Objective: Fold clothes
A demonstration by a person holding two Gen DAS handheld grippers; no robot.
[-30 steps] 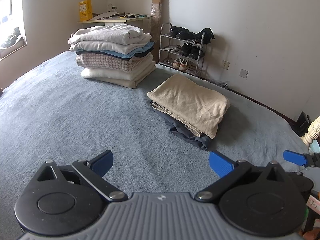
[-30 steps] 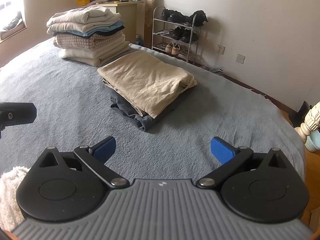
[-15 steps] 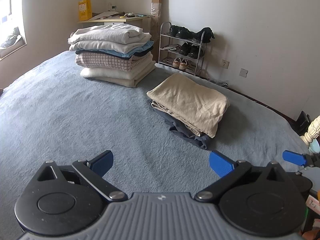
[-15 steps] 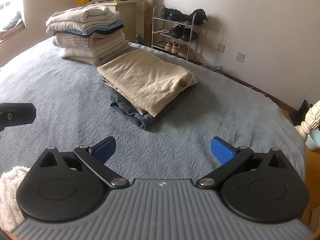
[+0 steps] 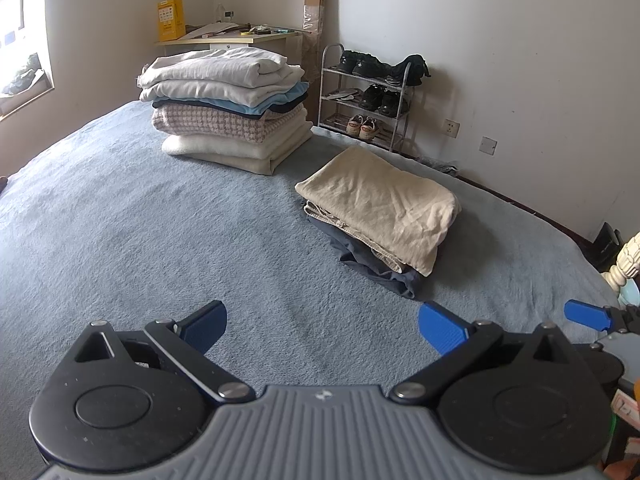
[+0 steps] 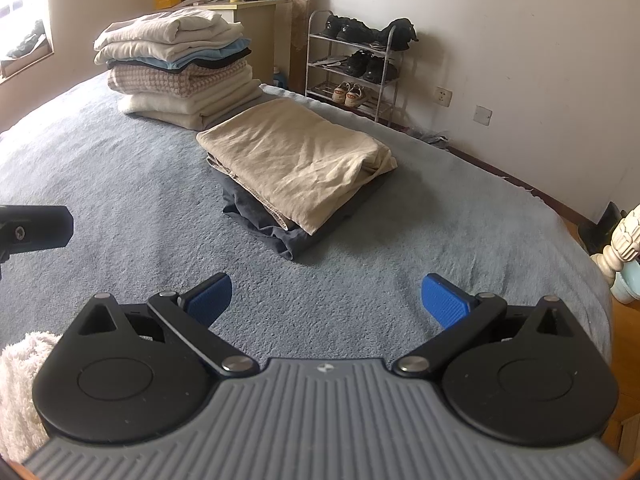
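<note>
A folded beige garment lies on top of a folded dark grey one on the blue-grey bed cover. My left gripper hovers open above the bare cover, short of that small pile, with nothing between its blue pads. My right gripper is also open and empty, nearer the pile. The tip of the right gripper shows at the right edge of the left wrist view. A fluffy white cloth sits at the lower left of the right wrist view.
A tall stack of folded clothes stands at the far side of the bed. Behind it are a desk, a shoe rack and the wall. A white bedpost marks the right bed edge.
Both views have crept very slightly; the piles sit almost where they were. Both grippers stay open and empty.
</note>
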